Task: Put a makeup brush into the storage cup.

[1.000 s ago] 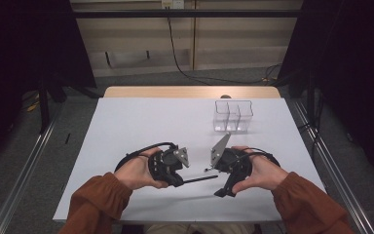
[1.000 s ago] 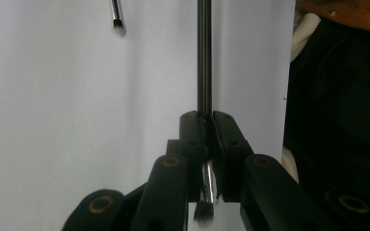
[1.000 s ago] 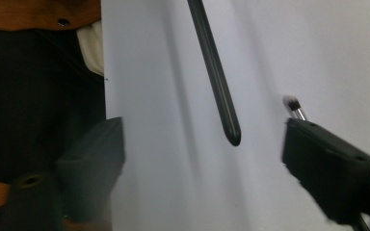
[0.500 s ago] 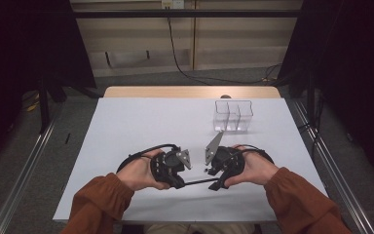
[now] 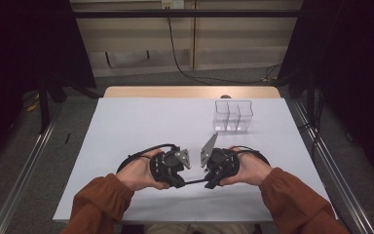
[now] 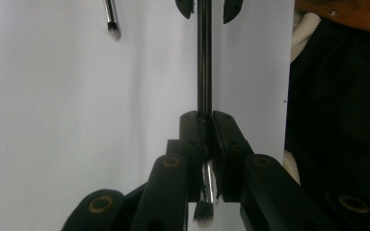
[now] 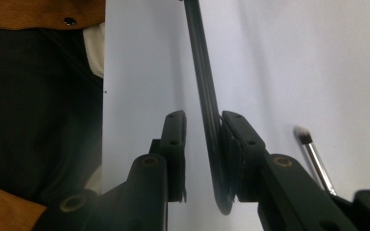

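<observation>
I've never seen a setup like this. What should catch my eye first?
Near the white table's front edge, two hand-held grippers face each other, joined by a thin black makeup brush. The left gripper clamps it near the bristles, and the right gripper has just been closing on its handle end. A clear organizer stands farther back.

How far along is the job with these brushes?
Barely started: the clear organizer looks empty. In hand: the left claw clamps one brush; the right claw has just been closing around its handle, not yet gripping. Left: a second brush lies on the table.
</observation>
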{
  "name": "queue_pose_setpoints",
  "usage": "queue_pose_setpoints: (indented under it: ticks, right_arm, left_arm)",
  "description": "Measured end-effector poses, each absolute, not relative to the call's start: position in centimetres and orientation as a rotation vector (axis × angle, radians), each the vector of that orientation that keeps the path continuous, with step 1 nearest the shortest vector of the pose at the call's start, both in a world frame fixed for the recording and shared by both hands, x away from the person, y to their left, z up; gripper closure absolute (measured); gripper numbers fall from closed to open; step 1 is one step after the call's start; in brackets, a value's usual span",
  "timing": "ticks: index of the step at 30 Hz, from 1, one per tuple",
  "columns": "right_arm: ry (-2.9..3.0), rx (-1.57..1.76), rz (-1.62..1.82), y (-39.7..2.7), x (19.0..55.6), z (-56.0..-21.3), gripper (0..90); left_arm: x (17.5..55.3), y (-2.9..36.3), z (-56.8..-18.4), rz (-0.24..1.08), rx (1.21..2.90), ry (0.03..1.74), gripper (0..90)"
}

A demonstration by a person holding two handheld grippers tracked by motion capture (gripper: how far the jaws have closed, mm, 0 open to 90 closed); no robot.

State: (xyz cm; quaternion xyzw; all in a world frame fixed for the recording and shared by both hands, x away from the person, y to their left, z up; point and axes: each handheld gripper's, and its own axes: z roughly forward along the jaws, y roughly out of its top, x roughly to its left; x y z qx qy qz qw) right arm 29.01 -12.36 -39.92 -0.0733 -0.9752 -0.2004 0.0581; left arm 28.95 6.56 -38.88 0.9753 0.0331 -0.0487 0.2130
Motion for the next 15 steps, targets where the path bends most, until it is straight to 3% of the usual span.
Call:
queue_pose_setpoints:
  ticks: [9, 15]
  right_arm:
    - [-2.948, -0.199, -0.599, -12.3, 29.26, -40.29, 81.4]
    - [-2.942, -0.181, -0.591, -12.28, 29.15, -40.4, 83.3]
  left_arm:
    - [28.95, 6.64, -38.93, -0.146, 2.706, 0.056, 83.9]
    - [28.97, 6.73, -38.92, -0.127, 2.7, 0.043, 83.7]
